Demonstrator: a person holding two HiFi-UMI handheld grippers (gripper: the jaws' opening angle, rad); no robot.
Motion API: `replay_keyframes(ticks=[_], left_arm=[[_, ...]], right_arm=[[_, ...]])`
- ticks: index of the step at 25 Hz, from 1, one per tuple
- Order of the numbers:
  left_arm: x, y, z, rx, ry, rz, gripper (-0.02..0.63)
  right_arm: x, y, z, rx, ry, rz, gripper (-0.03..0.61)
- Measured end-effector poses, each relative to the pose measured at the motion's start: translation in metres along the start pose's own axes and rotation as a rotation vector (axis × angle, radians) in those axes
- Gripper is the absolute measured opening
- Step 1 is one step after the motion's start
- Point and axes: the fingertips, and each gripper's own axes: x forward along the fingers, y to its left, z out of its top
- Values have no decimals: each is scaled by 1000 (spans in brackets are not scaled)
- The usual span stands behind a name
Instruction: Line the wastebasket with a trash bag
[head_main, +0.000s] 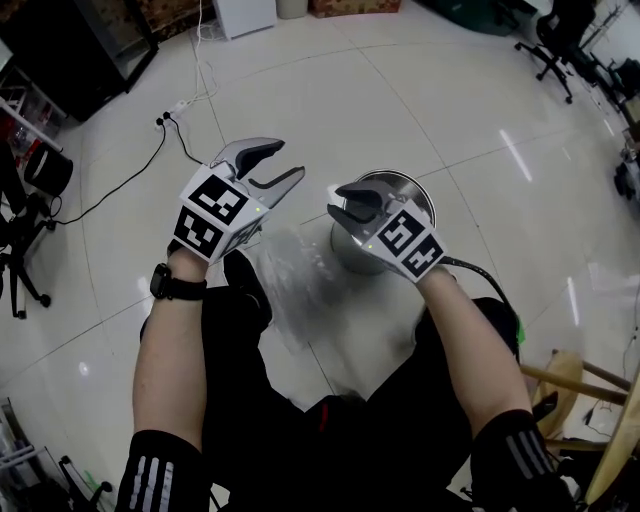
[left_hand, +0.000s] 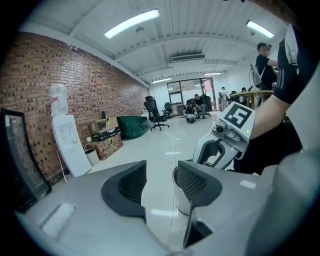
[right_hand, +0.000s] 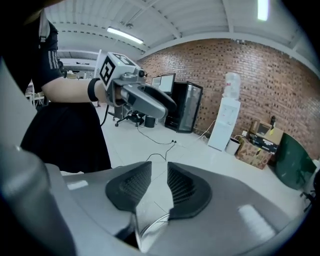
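Rim: the steel wastebasket (head_main: 412, 192) stands upright on the floor just ahead of the person's legs; its round mouth lies right under the right gripper (head_main: 345, 203); in the right gripper view the curved edge shows low between the jaws

Bag: the clear trash bag (head_main: 295, 278) lies crumpled against the wastebasket's near-left wall and spreads over the floor toward the person's legs; a thin film of it shows below the right jaws in the right gripper view

Right fingers: narrowly apart, floor visible through the gap; released, pressing on nothing

Left fingers: the left gripper (head_main: 287, 163) hovers left of the wastebasket, apart from it; jaws wide and empty; in its own view the wastebasket's wall shows behind the right-hand jaw

Open room: bare floor ahead and to both sides of the wastebasket; a black cable (head_main: 140, 172) runs across the tiles to the left, well apart; a wooden frame (head_main: 575, 380) stands near the person's right side

Surface: glossy white tile floor (head_main: 420, 90) with light streaks

Room: brick wall (left_hand: 50, 75); white water dispenser (left_hand: 67, 145) against it; cardboard box (left_hand: 106, 145) beside that; office chair (head_main: 555, 45) far off
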Motion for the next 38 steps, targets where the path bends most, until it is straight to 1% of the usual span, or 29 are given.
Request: replay_keyframes(ticks=[5, 9, 11, 14, 16, 17, 21, 25, 29, 32, 33, 34, 35, 36, 38], left_arm=[[-23, 15, -21, -23, 20, 30, 190], [-37, 24, -36, -31, 38, 41, 190], [-42, 27, -40, -33, 39, 44, 190], [-47, 32, -39, -37, 21, 53, 190], [-49, 33, -34, -42, 1, 53, 192], [-50, 33, -31, -42, -9, 51, 190], [-52, 33, -28, -34, -22, 39, 190], [-54, 35, -27, -42, -30, 39, 190], [-51, 32, -25, -34, -31, 29, 190], [-47, 29, -22, -29, -31, 23, 192], [-46, 28, -21, -28, -32, 22, 190], [-46, 27, -20, -27, -32, 22, 192], [-45, 27, -20, -27, -32, 22, 190], [-44, 27, -19, -27, -32, 22, 190], [-43, 28, -17, -27, -35, 21, 190]], right_arm=[[45, 36, -28, 3, 89, 91, 116], [81, 74, -62, 84, 156, 171, 145], [99, 92, -84, 116, 199, 191, 155], [122, 107, -132, 137, 302, 166, 164], [131, 114, -166, 138, 375, 147, 185], [135, 119, -182, 129, 407, 146, 199], [149, 147, -235, 53, 527, 167, 202], [153, 154, -266, 45, 599, 137, 202], [154, 149, -288, 16, 652, 106, 201], [153, 151, -303, 43, 689, 113, 200], [152, 154, -307, 61, 695, 123, 189], [150, 156, -309, 76, 695, 129, 145], [149, 158, -310, 85, 691, 130, 62], [148, 158, -308, 90, 683, 127, 7], [148, 157, -301, 96, 659, 126, 6]])
